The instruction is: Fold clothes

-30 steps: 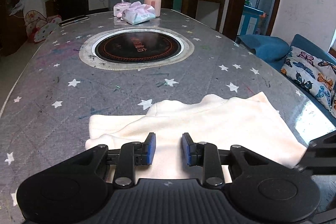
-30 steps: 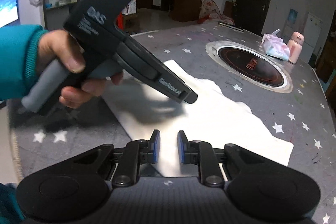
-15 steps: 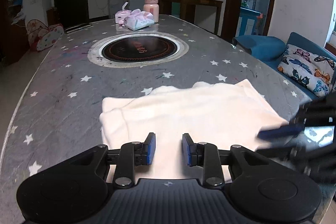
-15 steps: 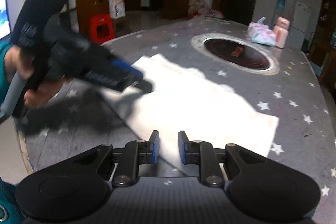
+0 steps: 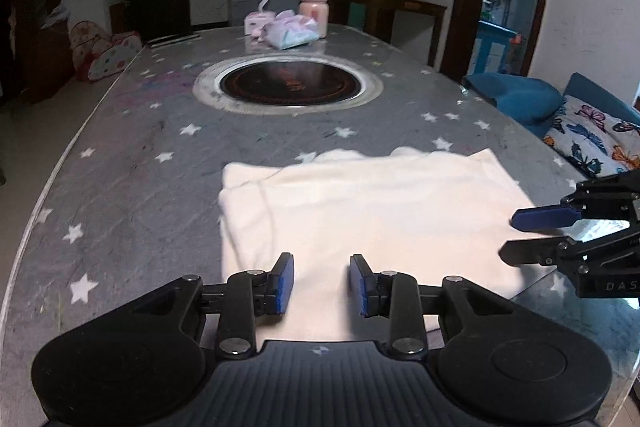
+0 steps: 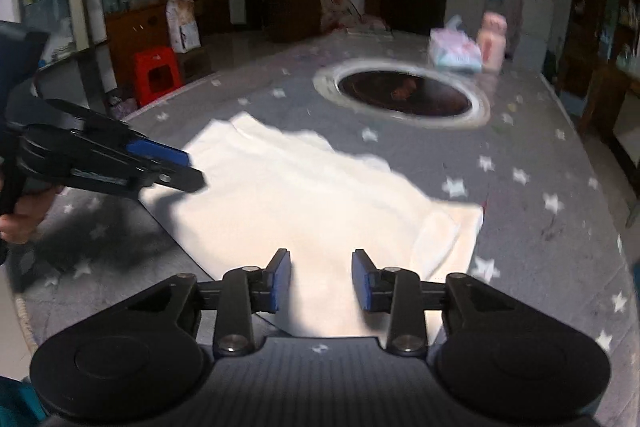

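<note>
Left wrist view: left claw [image 5: 321, 283] wide, empty, above the cloth's [image 5: 360, 211] near edge.
Right claw [image 6: 321, 281]: wide, empty, over the cloth's other end on the table [image 5: 140, 163].

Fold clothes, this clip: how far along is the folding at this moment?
Partly done, it seems: the cream garment lies flat on the star-patterned table as a rough rectangle, one edge already doubled over at its corner. Nothing is in hand: the left tongs and right tongs are both open above the cloth, gripping nothing. Likely left: at least one more fold to make it compact.
</note>
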The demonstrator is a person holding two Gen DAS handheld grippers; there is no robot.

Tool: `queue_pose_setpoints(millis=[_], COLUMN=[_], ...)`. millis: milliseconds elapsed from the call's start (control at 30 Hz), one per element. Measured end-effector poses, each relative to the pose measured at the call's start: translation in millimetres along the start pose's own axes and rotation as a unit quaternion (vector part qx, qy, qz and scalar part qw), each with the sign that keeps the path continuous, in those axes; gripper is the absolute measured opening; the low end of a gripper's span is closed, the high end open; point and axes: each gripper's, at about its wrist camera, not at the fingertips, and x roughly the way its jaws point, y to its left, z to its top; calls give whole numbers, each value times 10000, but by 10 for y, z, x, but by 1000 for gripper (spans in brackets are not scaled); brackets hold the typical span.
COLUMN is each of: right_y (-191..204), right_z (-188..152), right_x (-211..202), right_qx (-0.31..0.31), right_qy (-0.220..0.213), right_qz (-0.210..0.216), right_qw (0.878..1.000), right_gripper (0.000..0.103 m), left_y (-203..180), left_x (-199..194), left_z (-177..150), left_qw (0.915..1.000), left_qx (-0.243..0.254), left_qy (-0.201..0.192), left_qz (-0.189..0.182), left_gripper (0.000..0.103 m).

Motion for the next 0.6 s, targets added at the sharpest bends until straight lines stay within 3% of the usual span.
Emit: queue_pose_setpoints(millis=[233,300,367,467,600], right_y=[38,78,118,193,279], right_z=[90,154,220,323,405], right_x=[-41,-20,20,127,334], right_qx=[-60,-98,-132,-166,-218], right_qy=[-132,-179,-224,-239,-127], right_qz=[44,76,128,248,327], right_qw=[9999,9998,9996,9993,9991], right_gripper=[36,46,47,53,53], left_y=[104,155,205,221,237], left_x=[-102,-92,-91,-110,-120], left_z=[-37,-78,-119,-151,-157], left_qw=[9998,9995,9990,9988,9985], left_qx=[-188,-302,-428,-472,-535], left_qy=[-41,13,43,19,25], left_qz=[95,107,97,86,67], left_gripper=[39,41,47,48,52])
